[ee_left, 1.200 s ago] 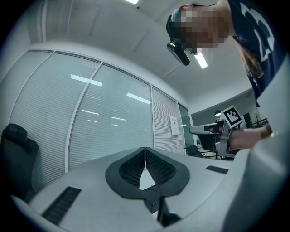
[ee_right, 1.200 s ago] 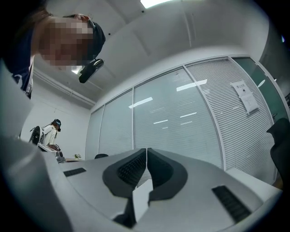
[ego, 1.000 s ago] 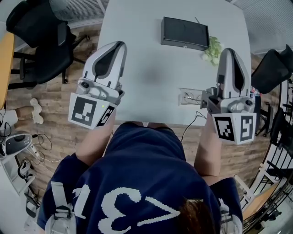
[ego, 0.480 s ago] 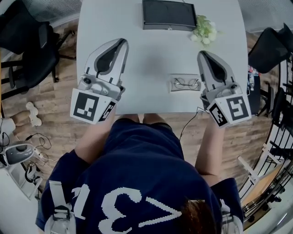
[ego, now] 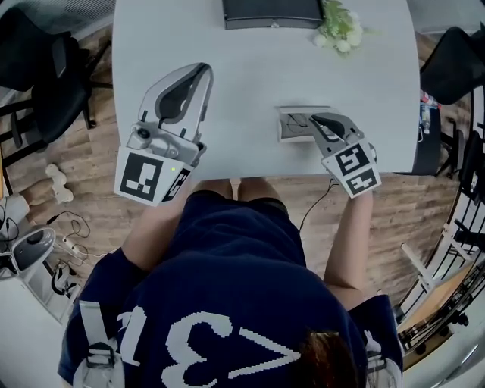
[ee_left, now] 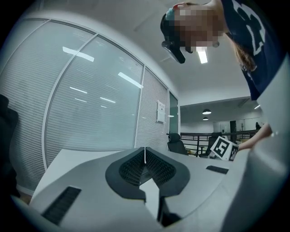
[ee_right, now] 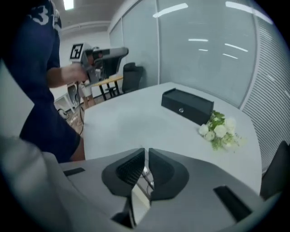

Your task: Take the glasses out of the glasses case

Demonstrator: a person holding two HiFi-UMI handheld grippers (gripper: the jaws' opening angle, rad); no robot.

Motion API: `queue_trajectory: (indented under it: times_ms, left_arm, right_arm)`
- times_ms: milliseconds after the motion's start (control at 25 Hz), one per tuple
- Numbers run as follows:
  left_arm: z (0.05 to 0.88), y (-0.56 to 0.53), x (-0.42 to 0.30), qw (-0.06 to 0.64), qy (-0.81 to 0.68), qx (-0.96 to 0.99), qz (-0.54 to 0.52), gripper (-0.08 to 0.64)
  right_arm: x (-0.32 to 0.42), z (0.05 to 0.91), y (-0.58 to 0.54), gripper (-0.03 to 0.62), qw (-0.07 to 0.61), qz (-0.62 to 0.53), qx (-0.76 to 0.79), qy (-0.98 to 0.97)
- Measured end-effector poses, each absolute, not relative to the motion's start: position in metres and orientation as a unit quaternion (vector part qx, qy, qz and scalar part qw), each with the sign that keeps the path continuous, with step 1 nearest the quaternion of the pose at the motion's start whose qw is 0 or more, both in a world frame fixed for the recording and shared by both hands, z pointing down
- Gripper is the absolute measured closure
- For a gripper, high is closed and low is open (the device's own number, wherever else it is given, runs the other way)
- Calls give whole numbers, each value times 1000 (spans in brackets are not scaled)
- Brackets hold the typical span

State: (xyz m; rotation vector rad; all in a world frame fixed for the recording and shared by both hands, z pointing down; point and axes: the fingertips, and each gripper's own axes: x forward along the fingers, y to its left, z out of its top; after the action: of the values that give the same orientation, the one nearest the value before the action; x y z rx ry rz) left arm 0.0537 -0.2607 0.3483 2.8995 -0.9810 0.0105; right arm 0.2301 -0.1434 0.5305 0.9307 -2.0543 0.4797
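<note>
A small clear glasses case [ego: 285,129] lies near the white table's [ego: 250,76] front edge, with thin wire glasses [ego: 298,120] in it. My right gripper [ego: 312,119] is tilted down over the case's right part and hides it. In the right gripper view its jaws [ee_right: 146,152] stand almost together, only a thin slit between them. The glasses [ee_right: 147,175] show just below and beyond that slit. I cannot tell whether the jaws touch them. My left gripper [ego: 203,70] is held above the table's left side, shut and empty [ee_left: 145,149].
A black box [ego: 269,11] [ee_right: 186,105] sits at the table's far edge, with a small bunch of white flowers [ego: 339,26] [ee_right: 219,129] to its right. Office chairs [ego: 38,68] stand left of the table and another [ego: 455,68] to the right. Cables lie on the wooden floor.
My right gripper has swung in to the left and dipped down onto the glasses case. The left gripper has stayed almost where it was.
</note>
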Motion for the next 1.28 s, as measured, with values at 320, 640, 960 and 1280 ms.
queue_trajectory:
  times_ms: [320,640,960,1280]
  left_arm:
    - [358,-258,52,46,-325,944,18,540]
    - [360,-257,46,44,-340,939,22,540]
    - [345,-258,44,33,-346,938,11,540]
    - [314,-256,48,7,-341,940,-16,540]
  right_arm:
    - [246,604,-114,497,566,169,283,-756]
    - [247,626,-112,552,612,149,230,-742]
    - [241,588,-105,566,572,112,213,-785]
    - [244,515,-134,566,476,79,324,-814]
